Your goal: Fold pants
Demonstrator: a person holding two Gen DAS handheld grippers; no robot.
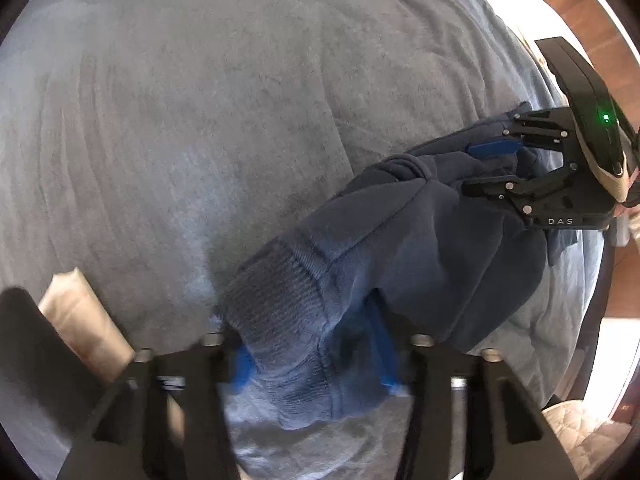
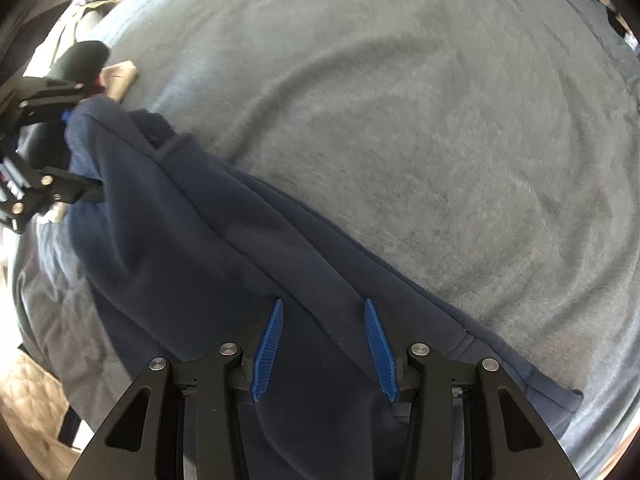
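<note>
Navy sweatpants (image 1: 420,248) stretch across a grey-blue blanket, slung between my two grippers. In the left wrist view my left gripper (image 1: 312,360) is shut on the ribbed cuff (image 1: 280,312), which bunches up between the blue pads (image 1: 384,352). At the right of that view, my right gripper (image 1: 480,168) pinches a gathered fold of the other end. In the right wrist view the right gripper (image 2: 324,348) points down, with the pants (image 2: 208,240) filling the gap between its pads. The left gripper (image 2: 80,152) holds the far end at the left edge.
The blanket (image 1: 200,120) covers a bed and lies fairly flat beyond the pants (image 2: 440,140). A beige folded item (image 1: 80,320) lies near the left gripper. Wooden floor (image 1: 580,0) and a white quilted cover (image 1: 580,436) show past the bed's edge.
</note>
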